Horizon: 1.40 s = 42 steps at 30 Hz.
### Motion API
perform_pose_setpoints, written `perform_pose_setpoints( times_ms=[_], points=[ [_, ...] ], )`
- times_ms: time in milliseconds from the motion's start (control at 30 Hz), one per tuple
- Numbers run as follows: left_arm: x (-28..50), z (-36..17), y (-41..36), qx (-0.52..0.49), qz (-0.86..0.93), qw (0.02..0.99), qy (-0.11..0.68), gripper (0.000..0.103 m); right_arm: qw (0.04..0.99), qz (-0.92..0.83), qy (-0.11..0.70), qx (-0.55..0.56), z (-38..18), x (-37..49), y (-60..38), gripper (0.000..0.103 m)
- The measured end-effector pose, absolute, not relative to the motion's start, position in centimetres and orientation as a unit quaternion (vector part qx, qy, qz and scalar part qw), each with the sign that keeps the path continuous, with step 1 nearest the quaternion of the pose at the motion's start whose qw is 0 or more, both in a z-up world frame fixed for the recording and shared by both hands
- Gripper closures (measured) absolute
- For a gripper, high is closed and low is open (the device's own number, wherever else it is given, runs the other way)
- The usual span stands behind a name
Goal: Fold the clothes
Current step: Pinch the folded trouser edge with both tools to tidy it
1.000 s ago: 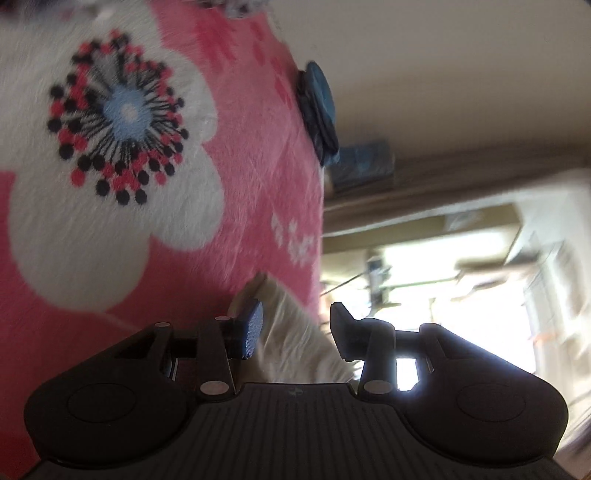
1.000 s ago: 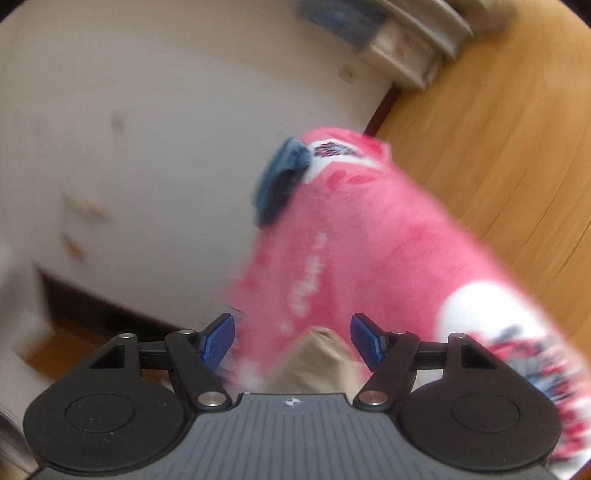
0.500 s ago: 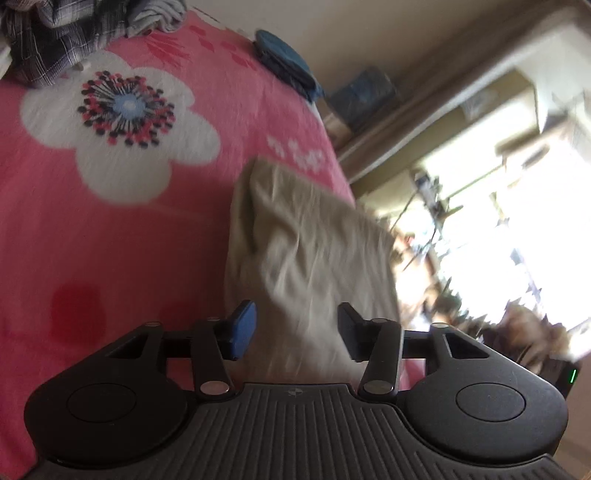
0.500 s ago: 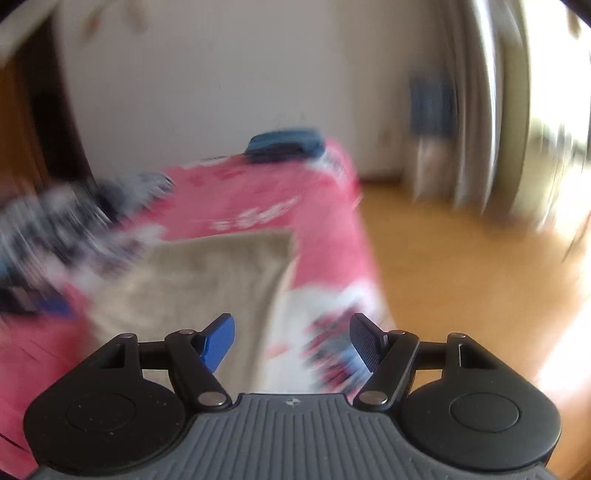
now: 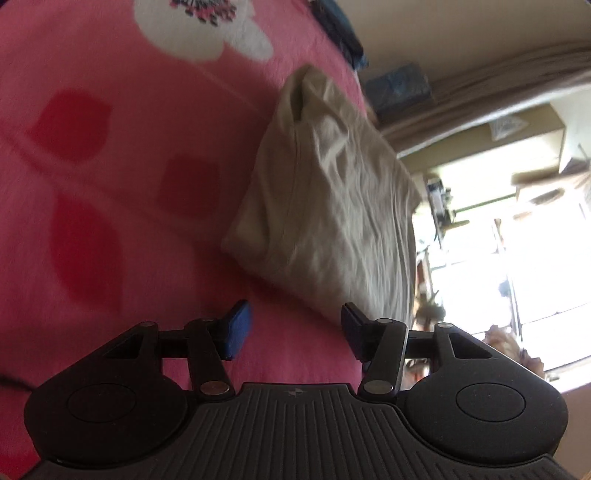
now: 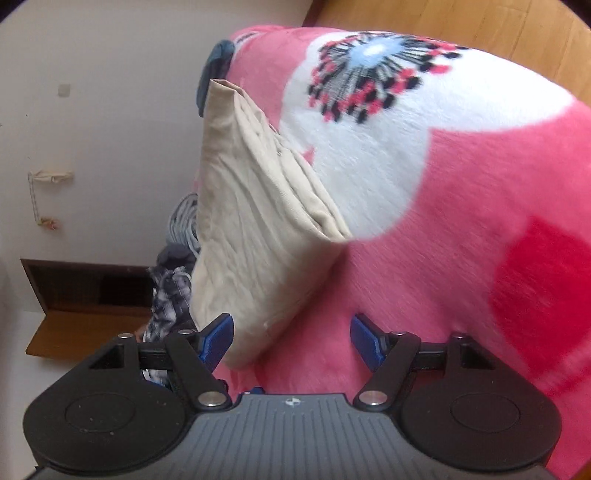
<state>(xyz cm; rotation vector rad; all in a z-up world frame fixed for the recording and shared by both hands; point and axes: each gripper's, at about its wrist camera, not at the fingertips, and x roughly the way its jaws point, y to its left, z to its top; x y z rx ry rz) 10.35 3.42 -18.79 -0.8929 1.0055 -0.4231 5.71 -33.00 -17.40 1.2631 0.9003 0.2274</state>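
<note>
Here, two fisheye views along hand-held grippers are shown, both looking over a bed covered by a pink fleece blanket (image 5: 155, 206) printed with large white flowers and red petals.

In the left wrist view, the left gripper (image 5: 293, 326) is seen at six o'clock. Its blue-padded fingers (image 5: 236, 328) are parted about halfway, having just been opening, and nothing is held between them; only pink blanket is seen in the gap. A folded beige garment (image 5: 332, 199) is laid flat on the blanket, running from the centre toward twelve o'clock, its near corner just beyond the fingertips and apart from them. A dark blue item (image 5: 343, 33) is seen at the blanket's edge near one o'clock. A bright, overexposed window (image 5: 517, 240) fills the three o'clock side.

In the right wrist view, the right gripper (image 6: 291, 341) is seen at six o'clock with its fingers (image 6: 364, 339) spread wide and nothing gripped. The same beige garment (image 6: 255, 229) is seen from the centre toward eleven o'clock; its near corner lies just ahead of the left-hand finger, whether touching cannot be told. A pile of checked and striped clothes (image 6: 173, 280) is glimpsed behind the garment at nine o'clock. A white wall (image 6: 103, 110) is seen toward ten o'clock, and wooden floor (image 6: 480, 22) at one o'clock.
</note>
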Motion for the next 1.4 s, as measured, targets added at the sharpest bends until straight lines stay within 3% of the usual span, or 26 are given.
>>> perform_pose_setpoints(
  times_ms=[267, 333, 400, 433, 467, 500, 567, 667, 1000, 1133, 1233, 1400],
  points=[
    [12.8, -20.0, 3.5, -0.454, -0.181, 0.749, 0.447, 0.049, 0.706, 0.037, 0.334, 0.624, -18.5, 7.8, -31.0, 0.024],
    [12.6, -20.5, 3.6, -0.476, -0.165, 0.744, 0.439, 0.054, 0.710, 0.023, 0.322, 0.626, -18.5, 8.4, -30.5, 0.023],
    [12.1, -20.6, 3.7, -0.486, -0.147, 0.745, 0.432, 0.070, 0.715, 0.010, 0.314, 0.624, -18.4, 8.7, -30.2, 0.024],
    [11.9, -20.7, 3.8, -0.486, -0.139, 0.748, 0.430, 0.075, 0.721, 0.003, 0.312, 0.619, -18.2, 8.9, -29.9, 0.034],
    [11.7, -20.8, 3.9, -0.486, -0.133, 0.750, 0.428, 0.079, 0.726, -0.005, 0.312, 0.613, -18.2, 9.0, -29.6, 0.056],
    [11.5, -20.7, 3.9, -0.484, -0.132, 0.753, 0.426, 0.082, 0.728, -0.010, 0.313, 0.610, -18.4, 9.0, -29.5, 0.065],
    [11.3, -19.8, 3.7, -0.460, -0.139, 0.767, 0.424, 0.084, 0.724, -0.007, 0.308, 0.617, -18.8, 8.7, -29.7, 0.076],
    [10.5, -18.8, 4.3, -0.450, -0.155, 0.773, 0.420, 0.085, 0.732, 0.007, 0.304, 0.610, -18.0, 7.8, -29.6, 0.080],
    [2.0, -17.5, 6.4, -0.367, -0.241, 0.742, 0.506, 0.081, 0.706, 0.067, 0.371, 0.599, -17.2, -1.7, -31.1, 0.079],
    [0.3, -17.6, 8.9, -0.344, -0.207, 0.751, 0.525, 0.079, 0.688, 0.076, 0.427, 0.582, -17.7, -4.1, -32.4, 0.068],
    [0.9, -15.1, 10.8, -0.322, -0.210, 0.781, 0.491, 0.078, 0.742, 0.083, 0.433, 0.504, -14.2, -4.0, -34.7, 0.055],
    [4.9, -10.7, 10.1, -0.254, -0.228, 0.839, 0.424, 0.070, 0.845, 0.093, 0.411, 0.328, -7.3, -2.7, -36.4, 0.048]
  ],
)
